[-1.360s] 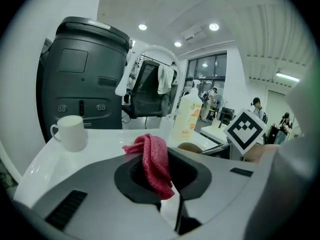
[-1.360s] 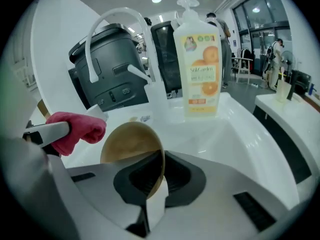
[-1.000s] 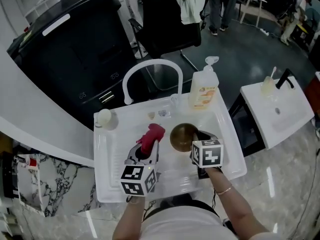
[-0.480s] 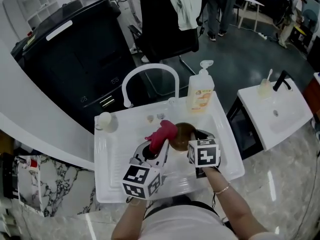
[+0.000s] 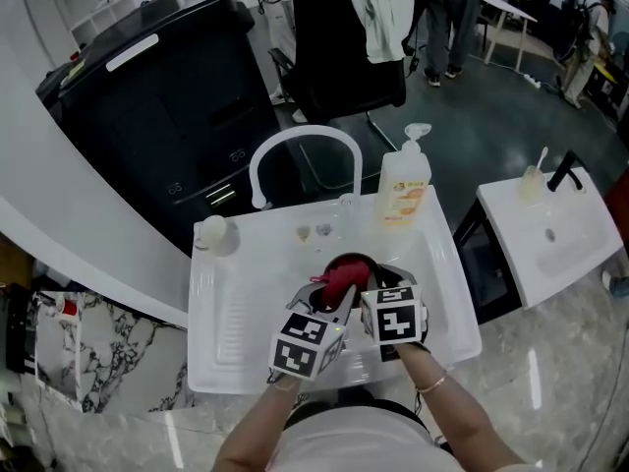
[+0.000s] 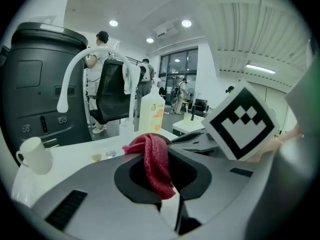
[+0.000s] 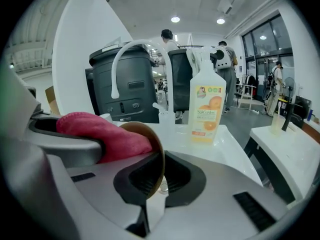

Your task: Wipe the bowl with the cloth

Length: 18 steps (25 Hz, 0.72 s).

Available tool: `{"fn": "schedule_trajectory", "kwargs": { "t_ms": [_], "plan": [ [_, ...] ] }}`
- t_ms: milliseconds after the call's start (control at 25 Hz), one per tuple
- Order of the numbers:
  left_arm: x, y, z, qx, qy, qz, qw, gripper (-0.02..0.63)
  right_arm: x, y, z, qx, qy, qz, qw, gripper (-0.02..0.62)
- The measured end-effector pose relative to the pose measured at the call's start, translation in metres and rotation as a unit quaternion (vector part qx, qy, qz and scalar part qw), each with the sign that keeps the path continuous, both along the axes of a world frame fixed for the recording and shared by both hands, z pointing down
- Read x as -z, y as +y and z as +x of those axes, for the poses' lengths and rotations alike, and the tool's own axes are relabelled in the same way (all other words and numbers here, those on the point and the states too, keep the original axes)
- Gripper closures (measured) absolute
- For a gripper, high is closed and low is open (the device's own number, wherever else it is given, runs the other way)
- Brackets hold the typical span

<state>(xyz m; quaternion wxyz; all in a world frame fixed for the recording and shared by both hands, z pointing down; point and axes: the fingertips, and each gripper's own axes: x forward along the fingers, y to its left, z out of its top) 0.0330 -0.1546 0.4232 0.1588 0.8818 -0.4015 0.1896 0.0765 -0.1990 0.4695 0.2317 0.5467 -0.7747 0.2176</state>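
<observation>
Firmly, left gripper [image 6: 172, 196] pinches cloth [image 6: 155, 164] against bowl [image 7: 157, 154] clamped in right gripper [image 7: 150, 196].

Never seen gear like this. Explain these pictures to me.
A person holds a two-fingered gripper in each hand; the marker cubes belong to them. One picture comes from a camera on the person's head, looking down; the other two ride on the grippers. On the white sink tray stand a pump bottle with an orange label, a white cup and a white arched tap. The left gripper pinches a red cloth, which sits in the round brown bowl. The right gripper clamps that bowl's rim.
</observation>
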Motion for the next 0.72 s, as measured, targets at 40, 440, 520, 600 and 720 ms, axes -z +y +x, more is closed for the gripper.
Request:
{"fn": "schedule_trajectory", "kwargs": {
  "t_ms": [40, 440, 520, 600, 720],
  "plan": [
    [-0.003, -0.002, 0.0, 0.004, -0.002, -0.005, 1.0, 0.56, -0.001, 0.002, -0.002, 0.003, -0.001, -0.001, 1.0, 0.581],
    [-0.026, -0.027, -0.01, 0.062, -0.013, -0.024, 0.9977, 0.56, -0.018, 0.01, -0.005, 0.009, 0.018, -0.013, 1.0, 0.581],
    [-0.026, -0.031, -0.013, 0.077, -0.001, -0.03, 0.9966, 0.56, -0.021, 0.007, -0.002, 0.002, 0.02, -0.016, 1.0, 0.581],
    [-0.024, -0.035, -0.019, 0.091, 0.011, -0.03, 0.9953, 0.56, -0.023, 0.003, 0.001, -0.006, 0.019, -0.02, 1.0, 0.58],
    [-0.023, -0.038, -0.035, 0.11, 0.019, -0.03, 0.9932, 0.56, -0.026, -0.002, 0.007, -0.017, 0.015, -0.025, 0.999, 0.578]
  ]
}}
